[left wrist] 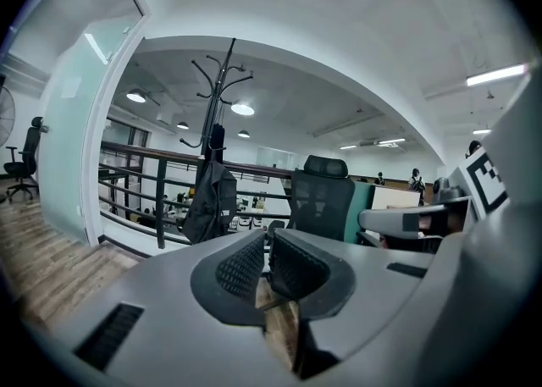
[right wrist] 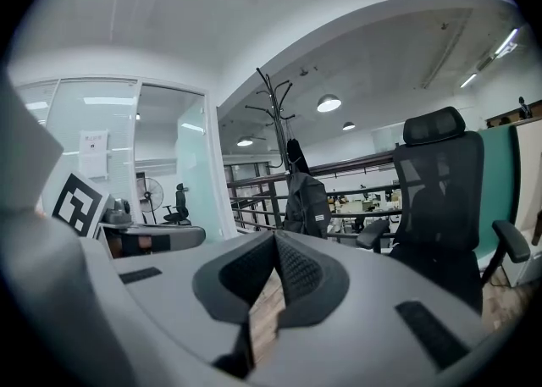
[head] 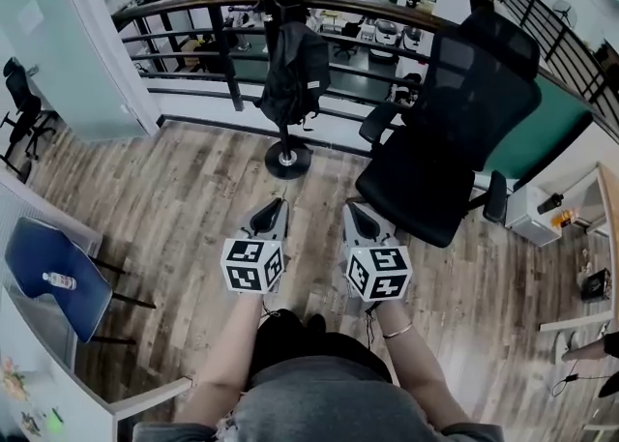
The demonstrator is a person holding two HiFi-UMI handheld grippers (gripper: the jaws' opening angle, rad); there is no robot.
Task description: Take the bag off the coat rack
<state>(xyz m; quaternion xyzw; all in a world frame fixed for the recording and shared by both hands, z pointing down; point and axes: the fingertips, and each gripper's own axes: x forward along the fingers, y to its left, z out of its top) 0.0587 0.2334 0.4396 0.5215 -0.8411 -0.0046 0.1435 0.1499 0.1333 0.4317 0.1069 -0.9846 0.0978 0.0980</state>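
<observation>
We are holding both claws low and close in front of us, side by side. The left gripper [head: 275,208] is showing its ribbed pads pressed together with nothing between them, and the right gripper [head: 359,215] is likewise closed and carrying nothing. Beyond their tips the wooden floor [head: 193,189] is lying bare as far as the round foot of the coat rack [head: 287,160], so both claws are standing well apart from it. The bag [head: 293,73], a dark backpack, is hanging on the rack's pole farther off, its long axis running straight up and down, in front of the railing [head: 184,44]. It is lying ahead of the left claw, almost on its line, and ahead and to the left of the right claw, whose own path the black office chair [head: 455,131] is crowding; we are judging the left hand the nearer one. The head view is giving us the foot and the open floor but flattening the rack's top. The gripper views are showing the branching hooks high above the bag, which is hanging high on the pole.
</observation>
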